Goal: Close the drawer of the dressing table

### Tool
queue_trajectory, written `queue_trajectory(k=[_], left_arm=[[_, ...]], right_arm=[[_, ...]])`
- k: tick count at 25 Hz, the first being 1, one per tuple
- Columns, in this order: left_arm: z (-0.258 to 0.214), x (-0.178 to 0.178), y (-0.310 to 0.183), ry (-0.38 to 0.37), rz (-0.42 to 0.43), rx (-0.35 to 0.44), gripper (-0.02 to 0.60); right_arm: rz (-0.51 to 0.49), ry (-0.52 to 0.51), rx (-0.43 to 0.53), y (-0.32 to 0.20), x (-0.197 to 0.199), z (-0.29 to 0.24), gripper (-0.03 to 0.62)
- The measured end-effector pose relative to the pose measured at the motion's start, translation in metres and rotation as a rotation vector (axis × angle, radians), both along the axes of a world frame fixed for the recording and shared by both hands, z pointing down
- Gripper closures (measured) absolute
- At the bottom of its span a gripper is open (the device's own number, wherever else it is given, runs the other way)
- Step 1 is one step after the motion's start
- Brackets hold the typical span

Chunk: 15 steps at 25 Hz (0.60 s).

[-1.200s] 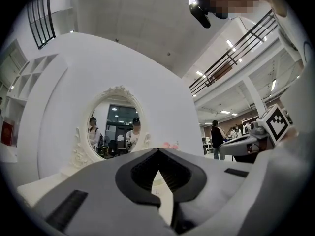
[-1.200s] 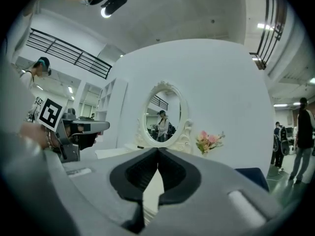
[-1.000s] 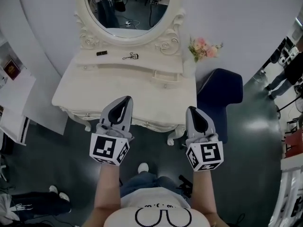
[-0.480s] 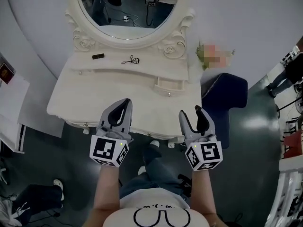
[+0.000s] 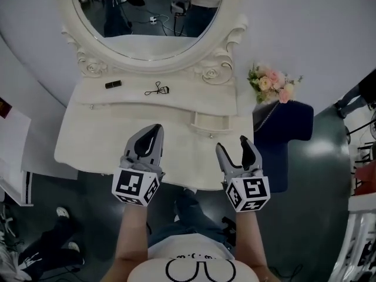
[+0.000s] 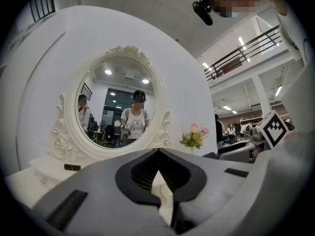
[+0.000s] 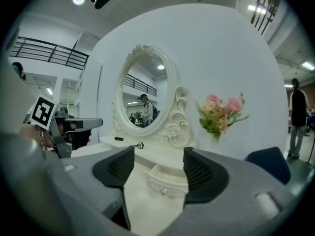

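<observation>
The white dressing table [image 5: 94, 143] has a small drawer [image 5: 210, 124] pulled out of the raised shelf on its right side. In the right gripper view that drawer [image 7: 165, 180], with its little knob, lies straight ahead between the jaws but some way beyond them. My right gripper [image 5: 233, 145] hovers over the table's front right, its jaws opening and nothing between them. My left gripper [image 5: 154, 130] is shut and empty over the table's front middle. In the left gripper view its shut tips [image 6: 160, 152] point level at the oval mirror [image 6: 118, 107].
An eyelash curler [image 5: 157, 89] and a small black tube [image 5: 113, 84] lie on the shelf under the mirror [image 5: 150, 16]. Pink flowers [image 5: 271, 84] stand at the table's right end. A navy chair [image 5: 285, 131] sits right of the table. White boards lean at left.
Both grippers have come forward over the table's front edge. The right gripper's jaws have gone from shut to open. The left gripper stays shut.
</observation>
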<state>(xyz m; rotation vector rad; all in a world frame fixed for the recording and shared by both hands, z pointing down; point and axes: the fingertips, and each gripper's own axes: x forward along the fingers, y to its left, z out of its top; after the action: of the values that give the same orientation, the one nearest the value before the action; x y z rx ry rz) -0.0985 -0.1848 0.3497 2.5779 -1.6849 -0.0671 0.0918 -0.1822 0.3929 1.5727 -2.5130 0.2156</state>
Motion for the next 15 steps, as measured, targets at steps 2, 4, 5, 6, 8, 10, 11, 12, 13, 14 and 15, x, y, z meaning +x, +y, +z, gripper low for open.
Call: queue_trajectory(k=[2,4,5,6,8,10,11,12,13,14,15], left_arm=[[0.008,0.000,-0.021,-0.006,0.007,-0.019,0.584],[0.018,-0.001,-0.039,-0.009,0.017,-0.045,0.584],[0.023,-0.001,-0.048,-0.008,0.020,-0.061,0.584],[0.029,-0.002,-0.056,-0.004,0.022,-0.076,0.584],[0.038,-0.004,-0.074,0.011,0.023,-0.106,0.584],[0.047,-0.003,-0.087,0.021,0.031,-0.134,0.584],[0.052,-0.002,-0.092,0.024,0.037,-0.147,0.584],[0.056,-0.001,-0.096,0.025,0.042,-0.158,0.584],[0.061,-0.001,-0.100,0.026,0.047,-0.167,0.584],[0.064,0.000,-0.103,0.026,0.051,-0.174,0.584],[0.068,0.000,-0.105,0.026,0.056,-0.180,0.584]], right_arm=[[0.011,0.002,-0.025,-0.017,0.000,0.012,0.292],[0.029,-0.001,-0.057,-0.031,0.000,0.026,0.292],[0.036,-0.006,-0.076,-0.037,0.000,0.033,0.293],[0.041,-0.014,-0.096,-0.042,0.000,0.041,0.297],[0.049,-0.033,-0.138,-0.054,-0.001,0.056,0.306],[0.060,-0.037,-0.179,-0.063,-0.002,0.073,0.308],[0.064,-0.034,-0.199,-0.065,-0.003,0.081,0.309],[0.068,-0.032,-0.217,-0.066,-0.003,0.089,0.311],[0.073,-0.031,-0.234,-0.067,-0.003,0.097,0.320],[0.080,-0.031,-0.251,-0.068,-0.003,0.105,0.328],[0.088,-0.030,-0.269,-0.069,-0.003,0.111,0.332]])
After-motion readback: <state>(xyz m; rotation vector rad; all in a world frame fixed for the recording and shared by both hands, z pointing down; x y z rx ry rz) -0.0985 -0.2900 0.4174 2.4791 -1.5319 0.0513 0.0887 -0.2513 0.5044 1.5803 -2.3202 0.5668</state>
